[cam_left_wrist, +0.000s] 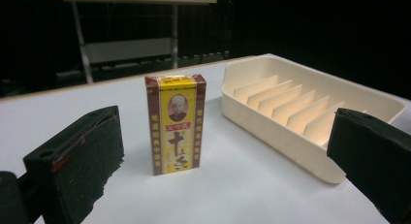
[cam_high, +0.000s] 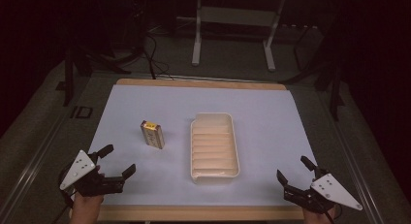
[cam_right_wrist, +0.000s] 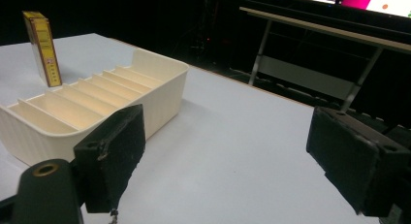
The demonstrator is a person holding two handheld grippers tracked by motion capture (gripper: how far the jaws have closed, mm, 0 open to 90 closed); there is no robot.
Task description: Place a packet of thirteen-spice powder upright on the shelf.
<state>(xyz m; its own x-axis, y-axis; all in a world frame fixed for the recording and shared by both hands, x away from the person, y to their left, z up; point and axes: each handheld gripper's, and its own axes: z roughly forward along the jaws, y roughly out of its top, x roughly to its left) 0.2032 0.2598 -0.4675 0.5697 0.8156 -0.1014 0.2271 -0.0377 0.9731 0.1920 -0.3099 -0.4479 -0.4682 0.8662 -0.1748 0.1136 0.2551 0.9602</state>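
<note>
From above, the left gripper point(cam_high: 114, 161) sits at the near left corner of the white table point(cam_high: 261, 107) and the right gripper point(cam_high: 293, 171) at the near right corner, well apart, each held by a hand at the table's near edge. Both have their jaws spread wide with nothing between them.

The small box point(cam_high: 152, 134) stands upright on the table ahead of the left gripper and a little to its inner side, apart from its jaws. The left gripper view adds what the high view cannot: the box's front is yellow with dark red borders, a small portrait and printed characters point(cam_left_wrist: 176, 123). The right gripper view shows the same box point(cam_right_wrist: 42, 47) from its narrow side, far off beyond the tray.

The cream tray point(cam_high: 233, 151) lies between the two grippers, ahead of both, just beside the box but not touching it. Its floor is crossed by a row of raised ribs, clearest in the gripper views point(cam_left_wrist: 271, 115) point(cam_right_wrist: 165, 95). Nothing lies in it.
</note>
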